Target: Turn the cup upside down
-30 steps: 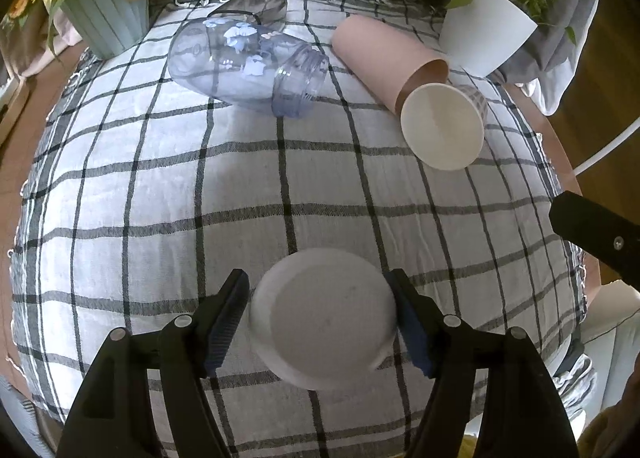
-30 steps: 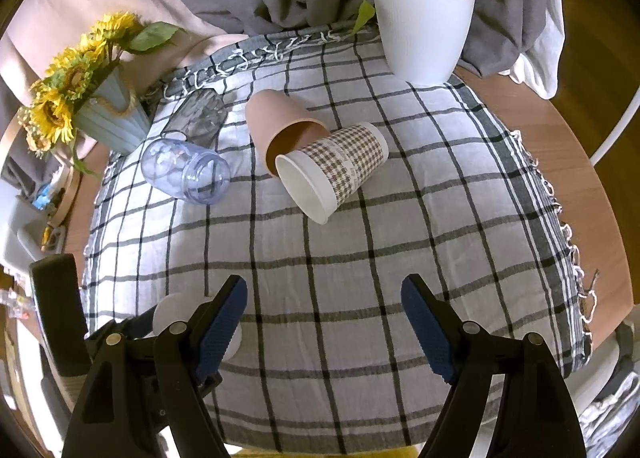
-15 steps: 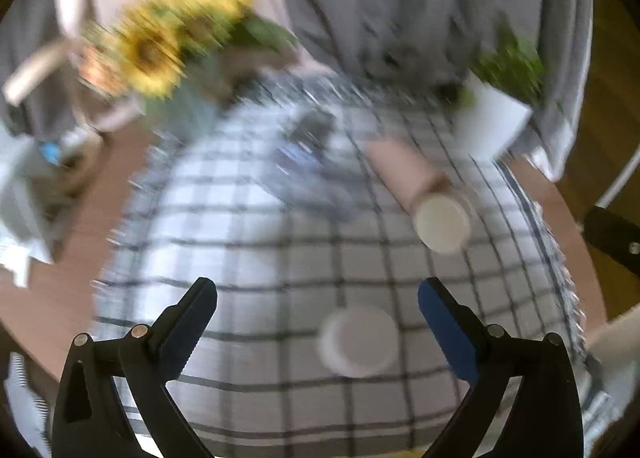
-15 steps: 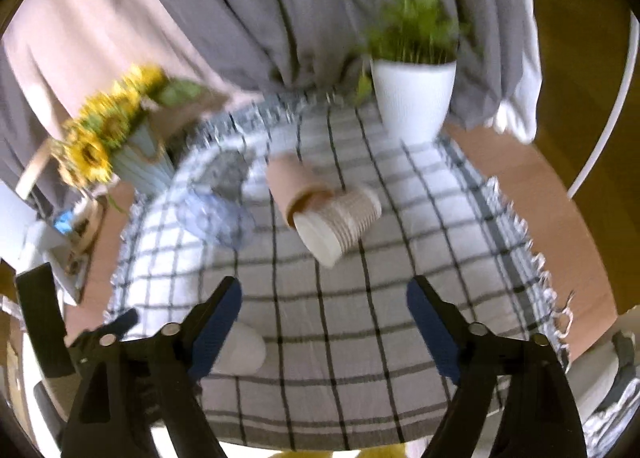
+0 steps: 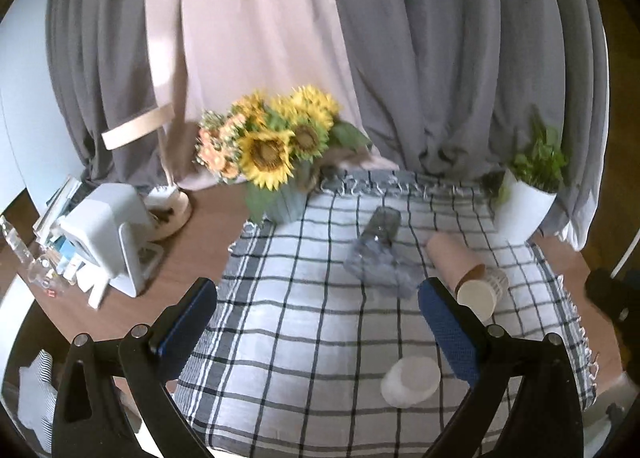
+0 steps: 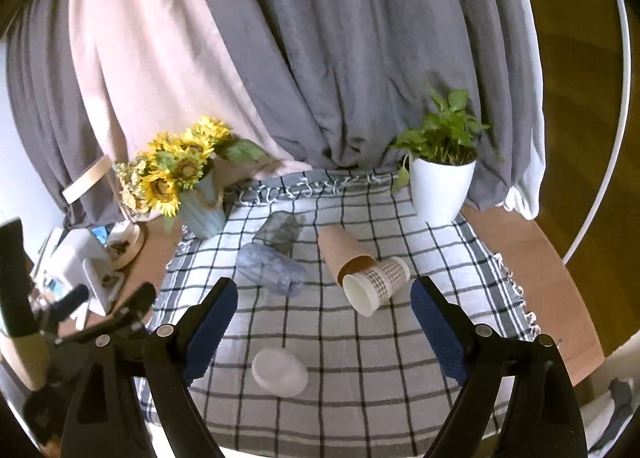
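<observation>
White cup (image 6: 280, 371): stands mouth-down on the checked tablecloth (image 6: 360, 358), flat base uppermost, lower centre of the right wrist view; in the left wrist view it sits at lower right (image 5: 410, 381), just left of that tool's right finger. Nothing touches it. Judged: the flip looks complete for this cup.

Left gripper (image 5: 318, 322): jaws spread wide, nothing between them, raised above the cloth and apart from the cup.

Right gripper (image 6: 324, 316): jaws likewise wide, empty, raised over the near part of the table.

Patterned paper cup (image 6: 376, 285): on its side, right of centre, open mouth toward the camera, its side touching the pink cup (image 6: 344, 254), which also lies on its side behind it.

Clear plastic cup (image 6: 271, 268): on its side, left of centre; a second, darker clear item (image 6: 280, 230) lies behind it, its shape hard to read.

Sunflower vase (image 6: 200, 209): upper left, at the cloth's edge. Potted plant (image 6: 440, 185): upper right.

Handling note, judgement only: the withdrawal should go straight up and away, so neither finger clips the light cup. If another lying cup is next, a grip across its wall near mid-height, a lift well clear of the cloth before rotation, and a rim set down level should serve. The two touching cups may roll when one is moved.
</observation>
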